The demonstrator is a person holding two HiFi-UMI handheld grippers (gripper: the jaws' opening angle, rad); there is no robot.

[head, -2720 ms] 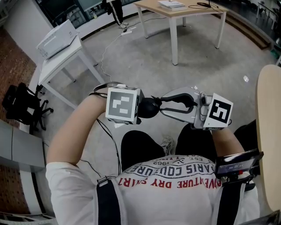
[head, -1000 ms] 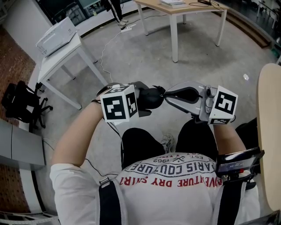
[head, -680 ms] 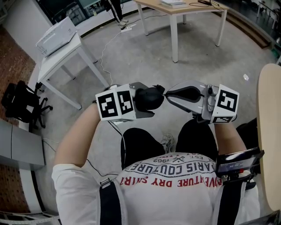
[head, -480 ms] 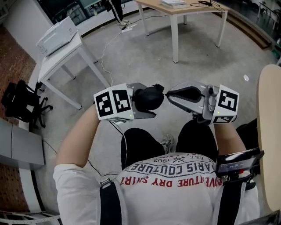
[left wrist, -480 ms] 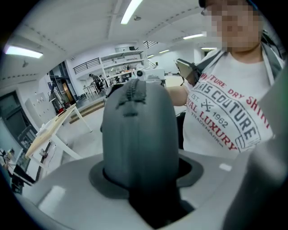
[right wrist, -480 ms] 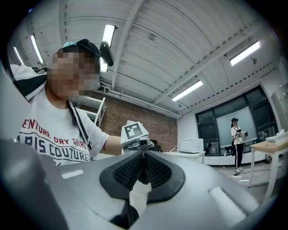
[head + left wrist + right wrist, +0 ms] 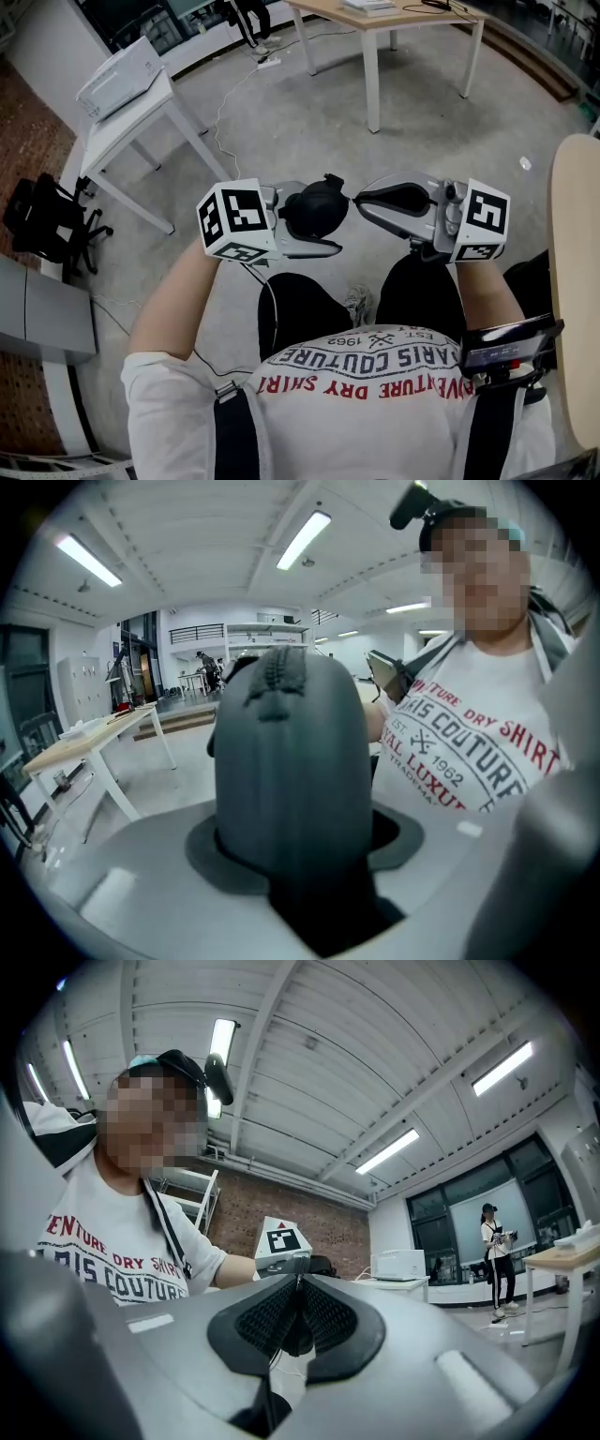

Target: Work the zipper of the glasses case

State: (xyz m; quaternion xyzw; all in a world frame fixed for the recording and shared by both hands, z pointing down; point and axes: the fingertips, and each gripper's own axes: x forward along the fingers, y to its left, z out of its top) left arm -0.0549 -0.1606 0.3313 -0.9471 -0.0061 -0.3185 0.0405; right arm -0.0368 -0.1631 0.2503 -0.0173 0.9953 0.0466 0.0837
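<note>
Left gripper (image 7: pixel 302 223) clamped on dark grey fabric glasses case (image 7: pixel 317 206), long axis pointed at right gripper (image 7: pixel 354 199), whose jaws are pressed together.

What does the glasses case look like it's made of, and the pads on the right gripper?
Glasses case: dark grey, matte, probably a fabric-covered hard shell; it keeps its dome shape, with a zipper running up it. Pads: black, likely rubber, finely ribbed.
</note>
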